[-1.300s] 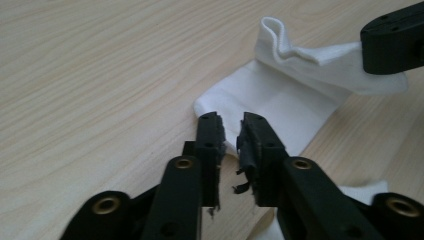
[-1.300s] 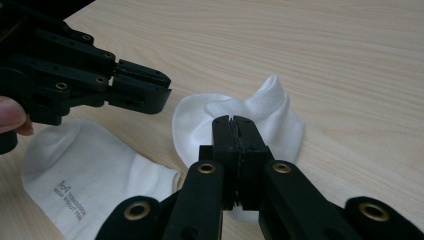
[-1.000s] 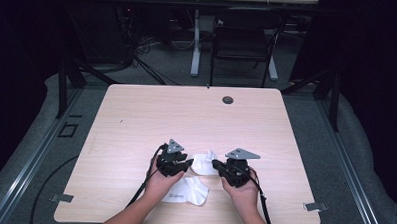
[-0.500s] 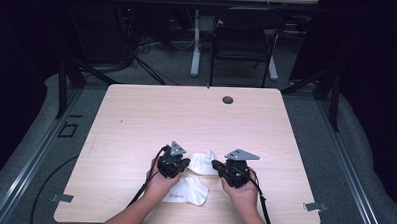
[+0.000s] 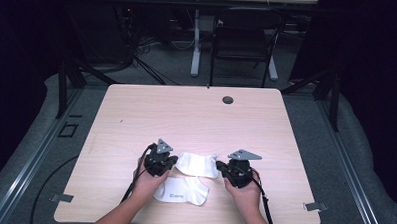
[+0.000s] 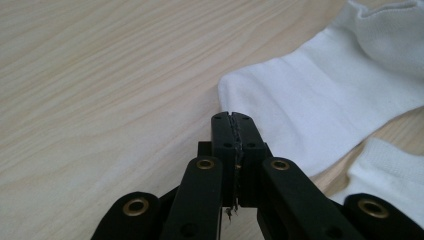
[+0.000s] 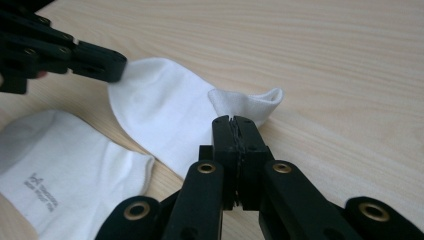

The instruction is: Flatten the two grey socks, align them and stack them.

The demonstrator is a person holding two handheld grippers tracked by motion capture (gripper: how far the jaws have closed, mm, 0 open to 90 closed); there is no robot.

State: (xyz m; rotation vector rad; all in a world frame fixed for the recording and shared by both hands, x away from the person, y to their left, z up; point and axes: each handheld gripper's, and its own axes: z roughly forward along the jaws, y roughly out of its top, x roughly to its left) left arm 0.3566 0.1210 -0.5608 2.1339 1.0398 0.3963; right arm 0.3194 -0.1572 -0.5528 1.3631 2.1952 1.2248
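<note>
In the high view, the left gripper [image 5: 172, 162] and right gripper [image 5: 220, 167] met opposite ends of the upper white sock [image 5: 197, 164] on the wooden table [image 5: 186, 116], apparently to stretch it flat, while the second sock [image 5: 181, 190] lay just nearer the person. In the left gripper view, the jaws were pressed fully together at the sock's edge [image 6: 300, 110]; whether fabric was pinched between them could not be told. In the right gripper view, the jaws were clenched at the sock's upturned cuff [image 7: 247, 102], probably pinching it, with the printed sock [image 7: 60, 175] lying alongside.
</note>
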